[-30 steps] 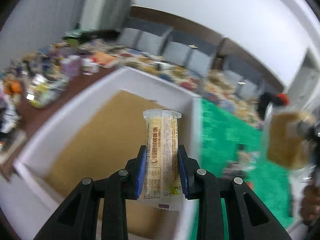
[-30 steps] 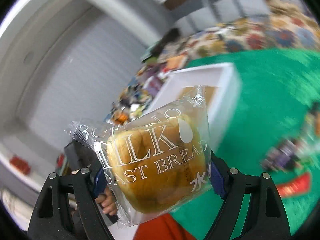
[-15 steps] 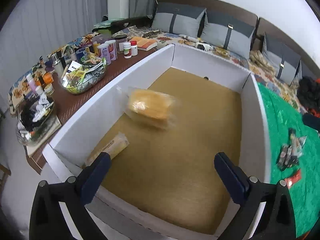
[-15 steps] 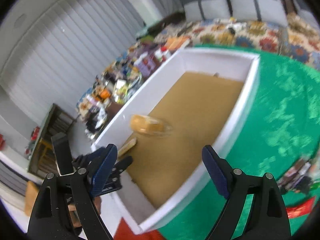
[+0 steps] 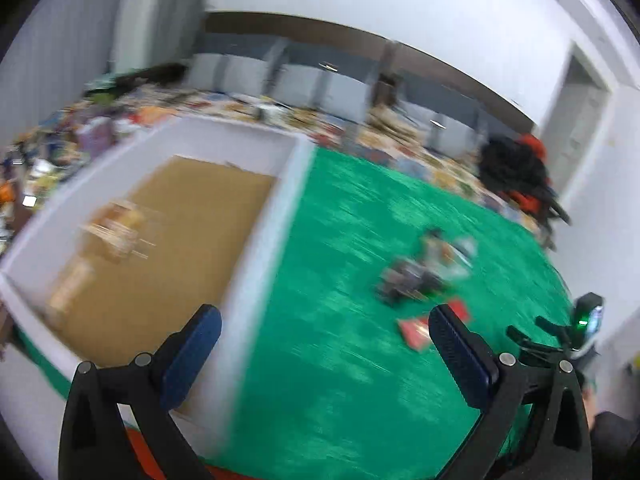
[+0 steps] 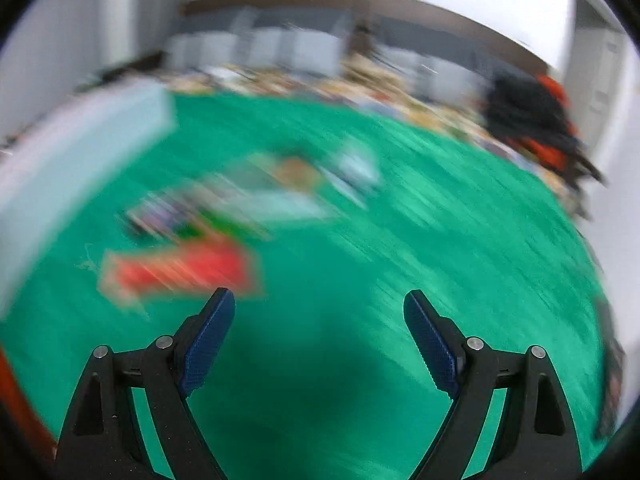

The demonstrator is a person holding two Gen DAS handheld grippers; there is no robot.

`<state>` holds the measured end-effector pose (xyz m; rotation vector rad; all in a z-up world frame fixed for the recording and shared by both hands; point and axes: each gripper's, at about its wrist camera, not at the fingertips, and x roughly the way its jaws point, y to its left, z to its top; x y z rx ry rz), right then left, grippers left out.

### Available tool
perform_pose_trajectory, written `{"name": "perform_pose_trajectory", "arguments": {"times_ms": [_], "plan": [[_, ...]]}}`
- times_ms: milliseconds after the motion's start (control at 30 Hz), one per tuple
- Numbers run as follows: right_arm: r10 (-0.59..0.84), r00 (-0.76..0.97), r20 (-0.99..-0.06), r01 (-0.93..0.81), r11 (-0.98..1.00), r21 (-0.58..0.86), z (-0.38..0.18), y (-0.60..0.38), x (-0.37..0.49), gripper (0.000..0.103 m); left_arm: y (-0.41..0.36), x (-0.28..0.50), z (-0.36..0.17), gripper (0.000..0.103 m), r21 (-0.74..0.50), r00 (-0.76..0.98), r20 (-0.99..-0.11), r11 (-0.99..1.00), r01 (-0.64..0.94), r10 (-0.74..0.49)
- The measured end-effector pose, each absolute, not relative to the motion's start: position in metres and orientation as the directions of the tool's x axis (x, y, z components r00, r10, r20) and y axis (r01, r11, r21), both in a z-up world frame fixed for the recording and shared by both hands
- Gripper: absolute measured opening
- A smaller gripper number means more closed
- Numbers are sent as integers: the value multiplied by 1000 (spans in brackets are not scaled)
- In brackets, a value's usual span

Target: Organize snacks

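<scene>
Two claws are hanging spread and empty over the green cloth (image 5: 344,360). Left claw (image 5: 324,352) is straddling the near wall of the white box (image 5: 256,264); two blurred snack packs (image 5: 116,228) are lying inside, ahead-left of it, likely dropped there to be collected. Loose snacks (image 6: 240,196) are sitting ahead-left of the right claw (image 6: 320,340), with a red packet (image 6: 180,272) just beyond its left pad, so it is probably the next pick. Open cloth is lying ahead-right of both claws; the box wall is the only edge to clear.
</scene>
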<state>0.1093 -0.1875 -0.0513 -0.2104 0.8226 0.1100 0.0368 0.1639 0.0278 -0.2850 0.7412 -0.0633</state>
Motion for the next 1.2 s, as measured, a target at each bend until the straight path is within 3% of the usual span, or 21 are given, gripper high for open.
{"name": "perform_pose_trajectory", "arguments": {"times_ms": [133, 333, 633, 800, 1200], "plan": [[-76, 647, -759, -50, 989, -141, -66, -253, 103, 89, 95, 56, -24, 103, -232, 620, -754, 971, 54, -215], [-98, 615, -782, 33, 995, -99, -72, -282, 132, 89, 53, 101, -87, 102, -75, 559, -823, 995, 68, -100], [-31, 591, -806, 64, 998, 8, -95, -297, 137, 94, 65, 147, -116, 103, 3, 585, -811, 1000, 19, -9], [-49, 587, -808, 80, 997, -2, -95, -298, 135, 96, 75, 149, -120, 103, -56, 608, -793, 998, 8, -50], [-52, 587, -808, 83, 997, -3, -95, -299, 135, 96, 70, 150, -122, 103, -37, 605, -796, 999, 11, -37]]}}
